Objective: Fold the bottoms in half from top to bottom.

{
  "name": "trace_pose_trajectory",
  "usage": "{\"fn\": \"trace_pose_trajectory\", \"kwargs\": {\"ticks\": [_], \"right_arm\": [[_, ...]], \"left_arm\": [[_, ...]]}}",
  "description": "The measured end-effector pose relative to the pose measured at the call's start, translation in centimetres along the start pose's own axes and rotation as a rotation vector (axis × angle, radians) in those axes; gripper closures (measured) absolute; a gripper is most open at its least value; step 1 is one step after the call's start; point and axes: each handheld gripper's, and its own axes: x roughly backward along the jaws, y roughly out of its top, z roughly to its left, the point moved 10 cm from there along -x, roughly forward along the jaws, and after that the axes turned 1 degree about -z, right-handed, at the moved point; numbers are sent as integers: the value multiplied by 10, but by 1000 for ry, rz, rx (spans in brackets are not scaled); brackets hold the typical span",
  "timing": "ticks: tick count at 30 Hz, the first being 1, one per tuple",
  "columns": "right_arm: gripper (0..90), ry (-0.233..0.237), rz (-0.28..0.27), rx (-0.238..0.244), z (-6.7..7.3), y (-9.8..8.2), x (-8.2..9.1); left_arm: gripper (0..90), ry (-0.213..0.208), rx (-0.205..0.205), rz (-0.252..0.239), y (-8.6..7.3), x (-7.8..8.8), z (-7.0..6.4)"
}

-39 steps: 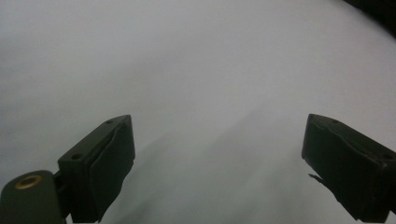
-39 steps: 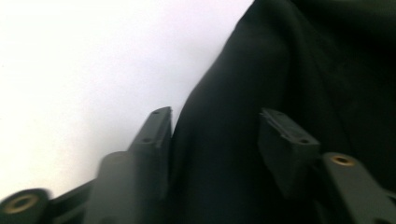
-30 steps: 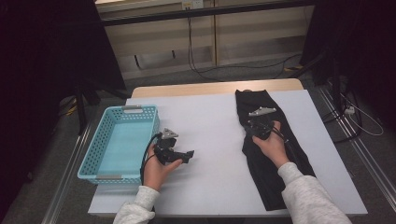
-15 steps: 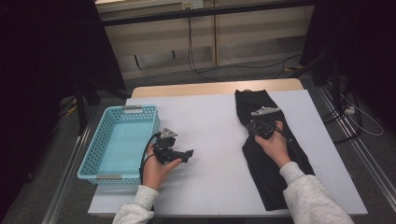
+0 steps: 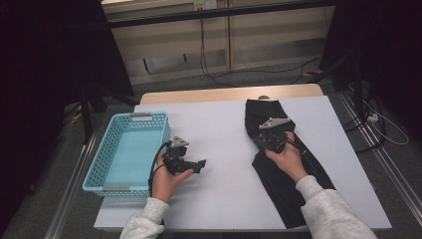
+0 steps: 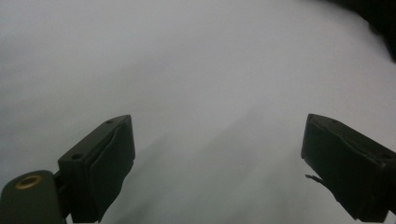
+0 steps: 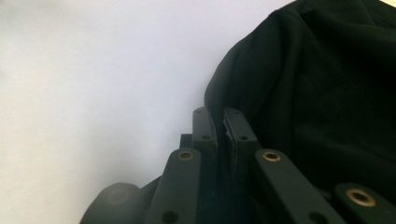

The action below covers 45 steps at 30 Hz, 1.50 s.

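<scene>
A long black cloth [image 5: 263, 113] lies on the right half of the white table [image 5: 219, 149]. My right gripper [image 5: 260, 140] sits at the cloth's left edge. In the right gripper view its jaws [image 7: 219, 123] stand almost together, having just been closing, and they pinch a fold of the black cloth [image 7: 317, 93]. My left gripper [image 5: 199, 165] rests low on the bare table beside the basket. Its jaws point right and stand wide apart, with nothing between the fingers [image 6: 217, 158].
A light blue plastic basket [image 5: 148, 116] stands at the table's left side, close to my left hand. Bare white tabletop runs between the two hands. Metal rails run along both sides of the table, and cables lie on the floor beyond it.
My right gripper has shifted slightly left and toward me at the cloth's edge. The left hand and its gripper have kept still.
</scene>
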Motion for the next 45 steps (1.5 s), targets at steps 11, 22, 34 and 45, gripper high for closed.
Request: {"fn": "trace_pose_trajectory", "kwargs": {"ticks": [11, 22, 34, 45], "right_arm": [[848, 122, 7, 110, 51, 2, -6], [672, 222, 2, 123, 89, 3, -4], [389, 77, -77, 48, 36, 14, 40], [316, -41, -46, 12, -2, -17, 59]], "left_arm": [[96, 6, 6, -4, 2, 0, 2], [97, 0, 7, -6, 5, -2, 1], [96, -13, 13, -6, 13, -13, -3], [96, -57, -14, 4, 29, -35, -14]]}}
